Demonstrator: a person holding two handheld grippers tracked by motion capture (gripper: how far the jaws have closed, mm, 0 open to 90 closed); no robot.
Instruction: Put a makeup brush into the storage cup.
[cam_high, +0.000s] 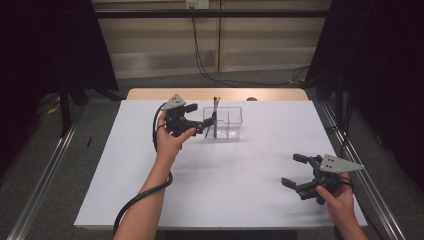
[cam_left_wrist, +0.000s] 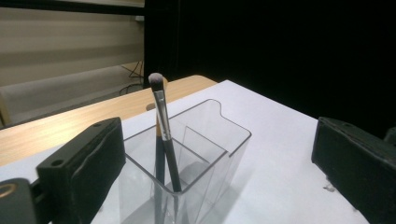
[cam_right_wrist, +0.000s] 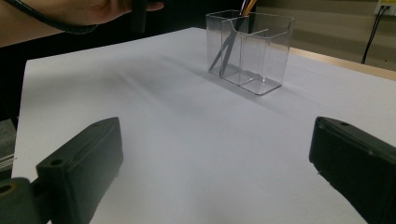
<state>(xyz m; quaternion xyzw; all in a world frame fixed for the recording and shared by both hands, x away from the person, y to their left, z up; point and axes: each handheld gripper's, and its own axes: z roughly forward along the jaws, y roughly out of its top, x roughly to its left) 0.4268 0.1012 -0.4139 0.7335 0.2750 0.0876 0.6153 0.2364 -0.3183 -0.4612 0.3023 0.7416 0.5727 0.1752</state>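
Standing in the clear holder (cam_left_wrist: 187, 158), the brush (cam_left_wrist: 163, 126) sits between the wide-open left tool (cam_left_wrist: 215, 163).

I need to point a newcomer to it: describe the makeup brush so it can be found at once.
On the white table, look toward the far edge for the clear plastic organizer, beside the left gripper. The makeup brush stands tilted in its end compartment nearest that gripper, bristles up. It is dark-handled with a silver ferrule and a grey tip.
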